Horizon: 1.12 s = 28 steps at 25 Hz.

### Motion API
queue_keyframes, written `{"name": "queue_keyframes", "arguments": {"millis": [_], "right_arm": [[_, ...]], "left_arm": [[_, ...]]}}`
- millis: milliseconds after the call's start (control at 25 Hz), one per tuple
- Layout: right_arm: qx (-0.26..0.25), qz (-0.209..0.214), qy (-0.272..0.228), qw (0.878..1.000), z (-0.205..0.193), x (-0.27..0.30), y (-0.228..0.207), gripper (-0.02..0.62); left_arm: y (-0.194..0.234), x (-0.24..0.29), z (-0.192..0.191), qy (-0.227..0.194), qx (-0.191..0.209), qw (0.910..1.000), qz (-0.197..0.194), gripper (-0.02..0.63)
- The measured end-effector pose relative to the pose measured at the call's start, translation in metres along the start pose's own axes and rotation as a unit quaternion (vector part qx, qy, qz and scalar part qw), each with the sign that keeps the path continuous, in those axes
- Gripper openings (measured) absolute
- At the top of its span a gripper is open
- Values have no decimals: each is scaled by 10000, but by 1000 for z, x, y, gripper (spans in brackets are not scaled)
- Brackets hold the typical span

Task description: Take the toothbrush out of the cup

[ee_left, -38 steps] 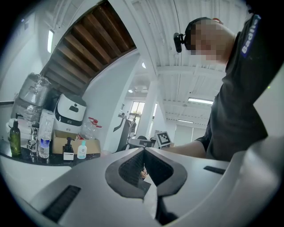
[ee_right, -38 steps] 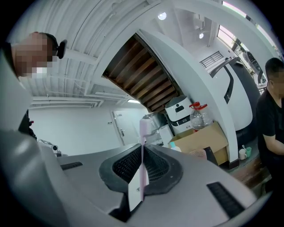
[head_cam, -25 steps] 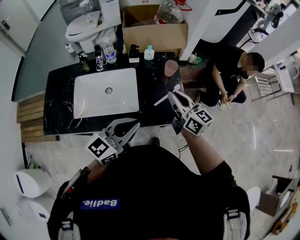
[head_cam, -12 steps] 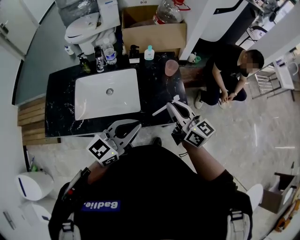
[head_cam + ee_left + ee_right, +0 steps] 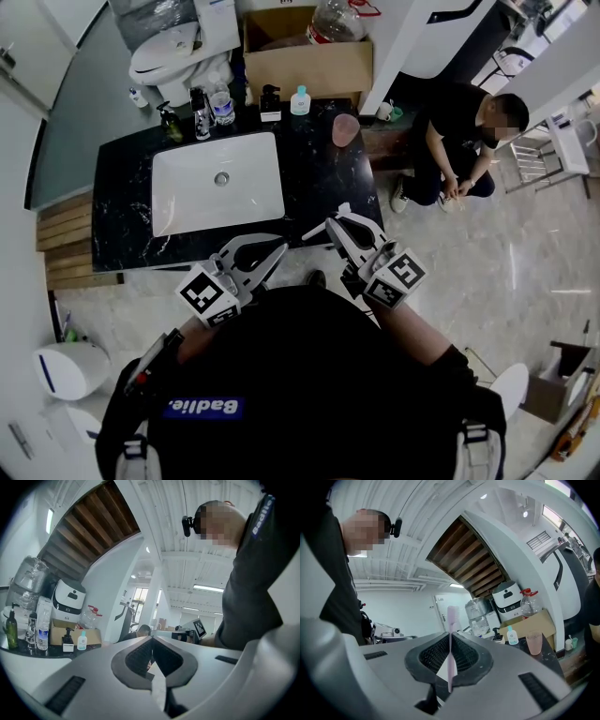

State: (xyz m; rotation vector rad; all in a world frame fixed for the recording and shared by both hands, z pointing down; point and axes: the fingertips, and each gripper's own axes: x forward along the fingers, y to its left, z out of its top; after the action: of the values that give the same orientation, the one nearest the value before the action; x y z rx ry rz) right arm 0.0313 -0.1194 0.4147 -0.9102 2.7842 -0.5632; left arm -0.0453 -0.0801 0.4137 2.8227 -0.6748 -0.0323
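Observation:
The pink cup (image 5: pixel 345 129) stands upright at the back right of the black counter (image 5: pixel 309 178); it also shows in the right gripper view as the cup (image 5: pixel 534 642), with nothing seen inside. My right gripper (image 5: pixel 337 221) hovers at the counter's front edge, well short of the cup, shut on the pale pink toothbrush (image 5: pixel 315 231). In its own view the toothbrush (image 5: pixel 451 648) is pinched upright between the pads, its head above the right gripper (image 5: pixel 451 638). My left gripper (image 5: pixel 275 251) is shut and empty near the front edge, as is plain where the left gripper (image 5: pixel 152 641) shows in its own view.
A white sink basin (image 5: pixel 217 183) fills the counter's left half. Several bottles (image 5: pixel 199 111) and a pump dispenser (image 5: pixel 270 101) line the back edge, with a cardboard box (image 5: pixel 305 58) behind. A person (image 5: pixel 457 141) crouches on the floor at the right.
My right gripper has drawn back toward me with the toothbrush, farther from the cup. The left gripper has barely moved.

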Motion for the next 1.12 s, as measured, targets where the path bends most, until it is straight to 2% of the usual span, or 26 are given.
{"name": "queue_keyframes", "arguments": {"millis": [320, 520, 800, 1120], "right_arm": [[-479, 286, 243, 9981, -8, 5, 32, 23], [-863, 243, 382, 9952, -12, 14, 40, 23], [-1201, 444, 589, 9900, -23, 19, 54, 21], [-1256, 493, 681, 9885, -27, 22, 56, 20]], "left_arm": [[0, -4, 4, -81, 74, 9999, -77, 11], [1, -4, 3, -60, 58, 9999, -65, 11], [-2, -3, 1, -32, 99, 9999, -112, 11], [-2, -1, -1, 6, 156, 9997, -169, 11]]}}
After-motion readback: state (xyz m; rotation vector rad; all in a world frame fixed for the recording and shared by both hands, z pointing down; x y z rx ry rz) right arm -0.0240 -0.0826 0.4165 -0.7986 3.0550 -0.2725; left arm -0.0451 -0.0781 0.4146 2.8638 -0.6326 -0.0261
